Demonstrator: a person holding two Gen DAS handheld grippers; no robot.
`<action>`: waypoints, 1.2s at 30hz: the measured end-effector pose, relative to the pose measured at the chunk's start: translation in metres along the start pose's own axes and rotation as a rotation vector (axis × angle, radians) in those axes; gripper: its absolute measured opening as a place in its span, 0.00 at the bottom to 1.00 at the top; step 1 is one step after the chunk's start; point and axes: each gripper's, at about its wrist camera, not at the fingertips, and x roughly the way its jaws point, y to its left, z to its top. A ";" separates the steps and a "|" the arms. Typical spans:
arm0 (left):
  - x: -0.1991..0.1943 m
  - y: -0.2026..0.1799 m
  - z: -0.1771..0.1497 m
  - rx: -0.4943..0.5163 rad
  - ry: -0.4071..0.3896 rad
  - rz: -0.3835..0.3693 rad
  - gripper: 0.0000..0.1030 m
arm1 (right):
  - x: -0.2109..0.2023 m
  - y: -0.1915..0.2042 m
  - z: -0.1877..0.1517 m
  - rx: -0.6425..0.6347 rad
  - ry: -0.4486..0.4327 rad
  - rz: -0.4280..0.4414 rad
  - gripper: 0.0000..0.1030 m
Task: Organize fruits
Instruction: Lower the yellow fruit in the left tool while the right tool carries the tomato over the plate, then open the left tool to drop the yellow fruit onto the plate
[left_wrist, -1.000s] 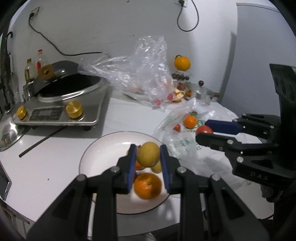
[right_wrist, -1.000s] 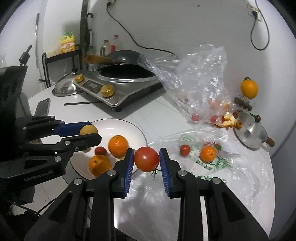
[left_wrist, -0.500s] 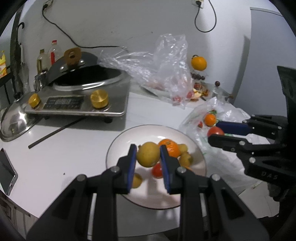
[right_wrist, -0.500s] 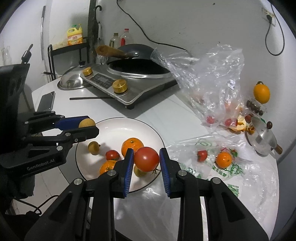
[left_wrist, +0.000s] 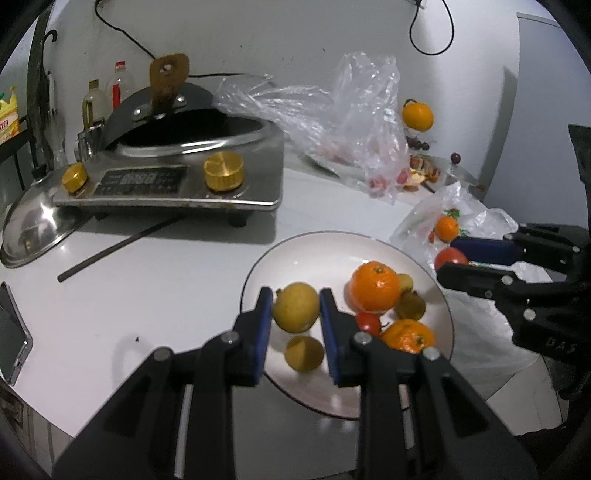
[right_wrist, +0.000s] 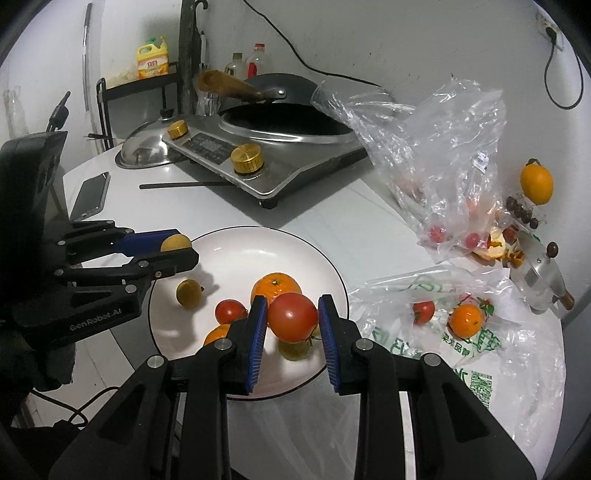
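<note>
My left tongs (left_wrist: 296, 314) are clamped on a smooth, round yellow fruit (left_wrist: 295, 312), held over the near-left part of the white plate (left_wrist: 314, 254). My right tongs (right_wrist: 291, 317) grip a glossy red tomato (right_wrist: 292, 316) over the plate's near-right rim. On the round, dark-rimmed plate lie a dimpled orange (left_wrist: 373, 285), a second orange (left_wrist: 406, 334), a small tomato (left_wrist: 367, 322) and little yellow-green fruits. Beyond the plate's right side, on the white bench (left_wrist: 147, 288), crinkled plastic bags (right_wrist: 480, 332) hold another orange and tomato. Toward the bench's far-left edge sits a steel cooker (left_wrist: 177, 177) with brass knobs.
</note>
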 end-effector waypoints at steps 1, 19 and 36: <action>0.001 0.000 0.000 -0.001 0.003 0.000 0.25 | 0.001 0.000 0.000 0.001 0.003 0.001 0.30; 0.023 0.006 -0.002 -0.011 0.067 -0.016 0.28 | 0.020 -0.002 0.003 0.017 0.019 0.009 0.30; -0.003 0.036 0.000 -0.059 -0.013 0.014 0.64 | 0.023 0.023 0.021 -0.032 -0.004 0.029 0.30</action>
